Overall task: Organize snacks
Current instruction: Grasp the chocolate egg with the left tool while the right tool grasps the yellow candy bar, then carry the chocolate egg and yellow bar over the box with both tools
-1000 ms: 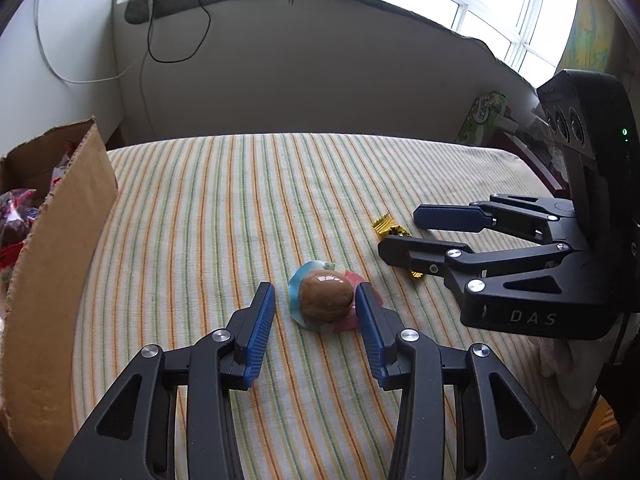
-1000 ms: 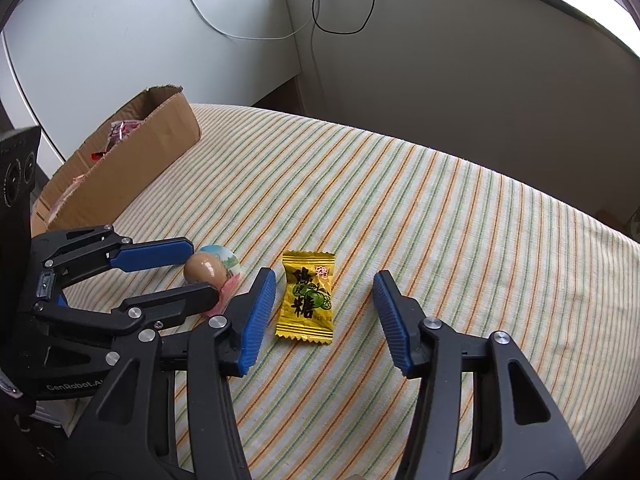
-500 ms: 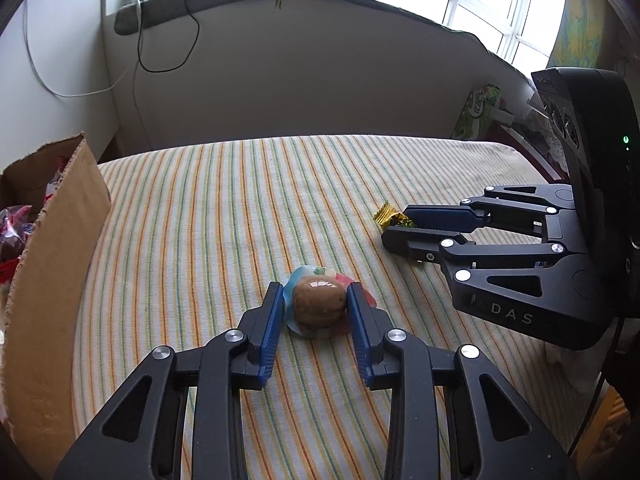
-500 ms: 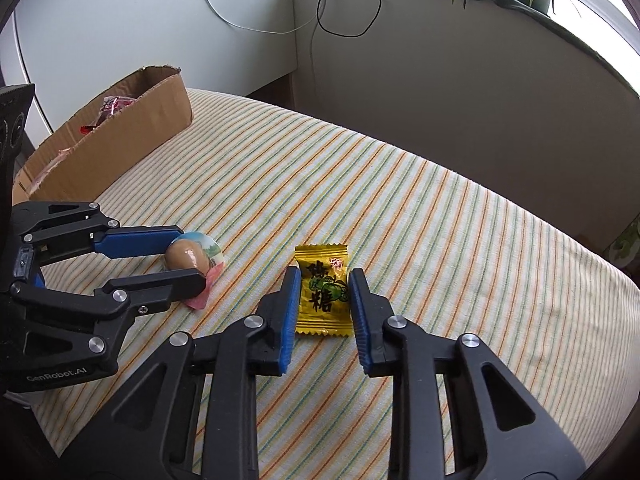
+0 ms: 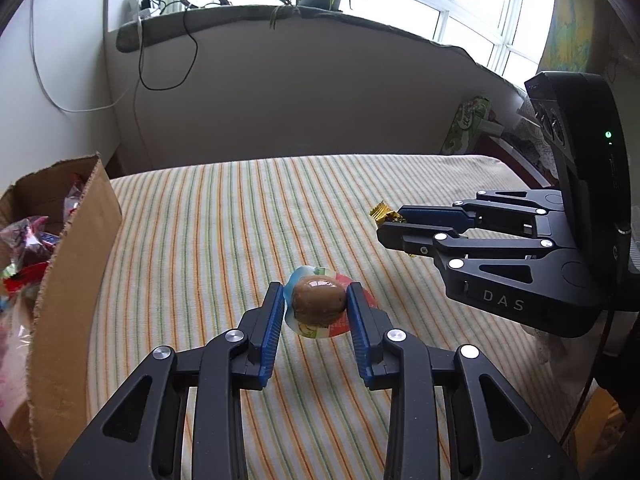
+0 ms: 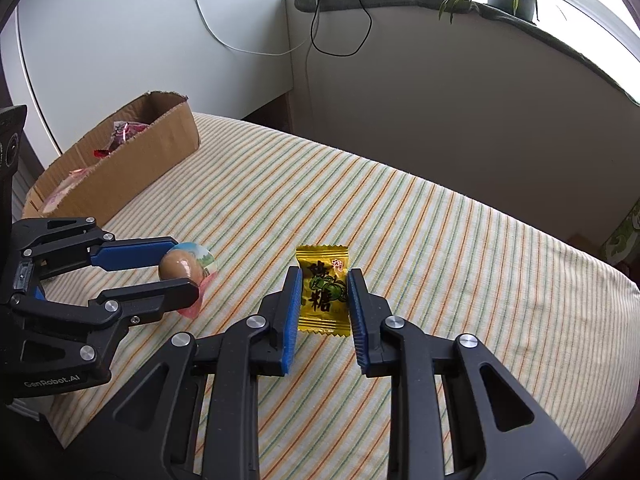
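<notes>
At far left, an open cardboard box (image 5: 76,240) holding wrapped snacks sits on the striped surface (image 5: 224,216). Right of it, the left claw (image 5: 316,304) is closed on a brown egg-shaped snack in a clear, colourful wrapper (image 5: 318,300), its blue pads pressing both sides. Farther right, the right claw (image 6: 323,294) has closed on a yellow candy packet (image 6: 323,290), gripping its long edges above the striped cloth.

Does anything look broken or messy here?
Nothing looks broken or spilled. The cardboard box has a rough, torn top edge, and the snacks inside sit in a loose heap. The left gripper holds the packaged egg; the right gripper holds the yellow candy.
</notes>
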Demonstrator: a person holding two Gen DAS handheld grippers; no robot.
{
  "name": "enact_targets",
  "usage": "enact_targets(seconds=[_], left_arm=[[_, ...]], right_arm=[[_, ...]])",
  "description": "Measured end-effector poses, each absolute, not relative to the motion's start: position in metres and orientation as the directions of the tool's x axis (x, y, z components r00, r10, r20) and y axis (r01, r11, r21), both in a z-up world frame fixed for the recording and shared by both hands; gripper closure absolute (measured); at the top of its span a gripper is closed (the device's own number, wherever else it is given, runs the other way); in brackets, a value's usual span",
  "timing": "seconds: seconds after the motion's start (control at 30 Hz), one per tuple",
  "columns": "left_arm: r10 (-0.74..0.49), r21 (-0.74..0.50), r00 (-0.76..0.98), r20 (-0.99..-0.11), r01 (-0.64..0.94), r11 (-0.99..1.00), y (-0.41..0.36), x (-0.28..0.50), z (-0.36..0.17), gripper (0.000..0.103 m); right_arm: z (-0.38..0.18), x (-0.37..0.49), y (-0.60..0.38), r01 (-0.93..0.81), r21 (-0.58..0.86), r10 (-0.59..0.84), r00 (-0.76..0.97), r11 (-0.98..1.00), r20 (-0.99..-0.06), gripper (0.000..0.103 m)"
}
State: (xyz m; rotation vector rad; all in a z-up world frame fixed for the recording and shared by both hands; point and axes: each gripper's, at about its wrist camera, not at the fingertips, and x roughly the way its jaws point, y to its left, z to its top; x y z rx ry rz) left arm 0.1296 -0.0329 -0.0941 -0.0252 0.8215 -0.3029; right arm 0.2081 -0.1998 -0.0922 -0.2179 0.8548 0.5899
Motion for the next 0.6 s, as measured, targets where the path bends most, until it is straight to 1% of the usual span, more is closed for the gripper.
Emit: enact_targets(seconds=[0.37, 0.6], left_arm=[[-0.280, -0.143, 0.691, -0.666, 0.250, 0.958, -0.019, 0.109, -0.069, 0.073], [-0.268, -0.137, 0.728, -0.630, 0.236, 0.962, -0.003, 0.090, -0.049, 0.073]], right_arm=[[-0.065, 0.188, -0.196, -0.582, 0.042, 0.423, 0.538, 0.812, -0.729, 0.079], [-0.046, 0.175, -0.173, -0.607, 0.034, 0.449, 0.548, 0.794, -0.706, 0.079]])
